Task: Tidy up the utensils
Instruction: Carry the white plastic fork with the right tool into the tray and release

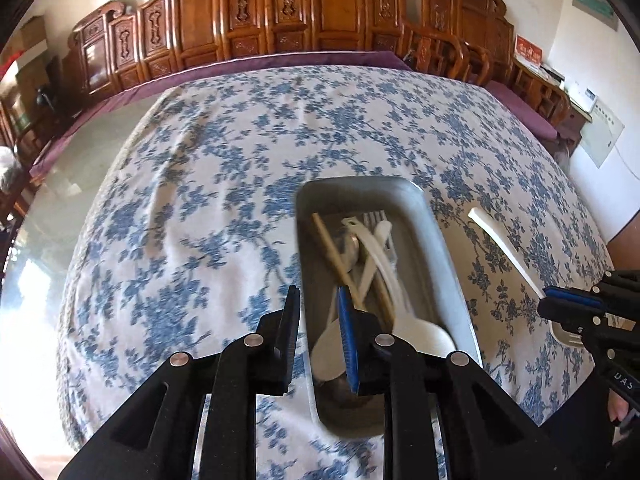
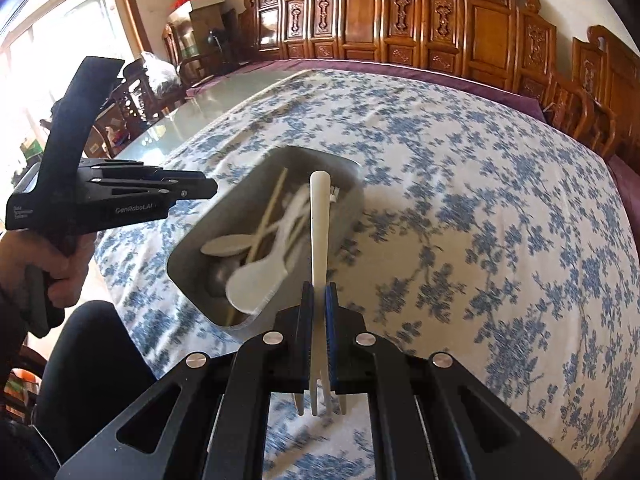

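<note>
Carved brown wooden cabinets [image 1: 256,20] line the far wall behind a table spread with a white cloth printed with blue flowers [image 1: 192,184]. On that cloth sits a grey rectangular metal tray [image 2: 188,258], its contents a loose heap of utensils: white plastic spoons [image 2: 256,280], a pair of pale wooden chopsticks [image 1: 336,252], a metal spoon and, at the far end, the tines of a metal fork; how each lies on the other is hard to tell through the blur. Above the near end of the tray hangs the left gripper [image 1: 318,320], black with blue pads, its jaws a little apart with nothing between them; one finger stands over the tray, the other over the cloth just beside its rim. From the right wrist view a hand [image 2: 60,268] holds its handle at the left edge. To the right of the tray, the right gripper [image 2: 319,320] is clamped on a white plastic fork [image 2: 319,224], gripping it on the neck just above the tines, which point back toward the camera while the long handle sticks forward, lifted clear of the cloth with its tip in front of the tray's far end.
</note>
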Demonstrator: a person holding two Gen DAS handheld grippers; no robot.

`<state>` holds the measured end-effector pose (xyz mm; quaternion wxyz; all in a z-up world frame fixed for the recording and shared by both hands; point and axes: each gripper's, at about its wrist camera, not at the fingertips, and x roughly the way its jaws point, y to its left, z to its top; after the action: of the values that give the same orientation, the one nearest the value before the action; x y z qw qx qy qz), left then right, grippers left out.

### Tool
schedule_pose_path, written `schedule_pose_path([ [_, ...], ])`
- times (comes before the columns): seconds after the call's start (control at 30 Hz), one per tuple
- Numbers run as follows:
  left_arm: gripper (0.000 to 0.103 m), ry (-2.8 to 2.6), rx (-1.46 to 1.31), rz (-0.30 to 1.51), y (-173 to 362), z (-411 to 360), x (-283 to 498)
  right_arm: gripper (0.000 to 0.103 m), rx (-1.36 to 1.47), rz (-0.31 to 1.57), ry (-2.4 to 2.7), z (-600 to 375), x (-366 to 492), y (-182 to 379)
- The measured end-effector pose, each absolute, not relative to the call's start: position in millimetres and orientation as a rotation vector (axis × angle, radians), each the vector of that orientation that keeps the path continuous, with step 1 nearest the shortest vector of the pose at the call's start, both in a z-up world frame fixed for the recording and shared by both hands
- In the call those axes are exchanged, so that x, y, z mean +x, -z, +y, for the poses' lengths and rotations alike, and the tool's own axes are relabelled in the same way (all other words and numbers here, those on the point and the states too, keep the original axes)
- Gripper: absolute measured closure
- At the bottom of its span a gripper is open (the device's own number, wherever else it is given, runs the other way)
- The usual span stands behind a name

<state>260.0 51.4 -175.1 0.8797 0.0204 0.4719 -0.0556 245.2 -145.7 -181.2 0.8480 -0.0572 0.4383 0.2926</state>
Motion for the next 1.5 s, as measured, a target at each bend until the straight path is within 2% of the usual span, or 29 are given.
schedule_pose_path([
  [0.3, 0.082, 0.09, 0.021, 0.951, 157.5, 82.7, 238.1, 0.096, -0.117, 0.937, -0.636, -110.4, 248.6, 176.7],
  [0.43, 0.078, 0.085, 0.015, 0.935, 150.9, 92.1, 230.1, 0.096, -0.12, 0.951, -0.633, -97.9, 251.8, 177.8],
  [0.67, 0.077, 0.081, 0.006, 0.919, 144.8, 105.1, 221.4, 0.096, -0.118, 0.987, -0.62, -73.2, 264.4, 186.2],
  [1.1, 0.077, 0.08, -0.012, 0.945, 162.2, 117.5, 219.3, 0.096, 0.004, 1.082, -0.564, -48.7, 305.0, 209.9],
  [1.5, 0.077, 0.078, -0.031, 0.967, 177.0, 122.4, 220.2, 0.096, 0.099, 1.148, -0.529, -40.1, 309.3, 236.8],
])
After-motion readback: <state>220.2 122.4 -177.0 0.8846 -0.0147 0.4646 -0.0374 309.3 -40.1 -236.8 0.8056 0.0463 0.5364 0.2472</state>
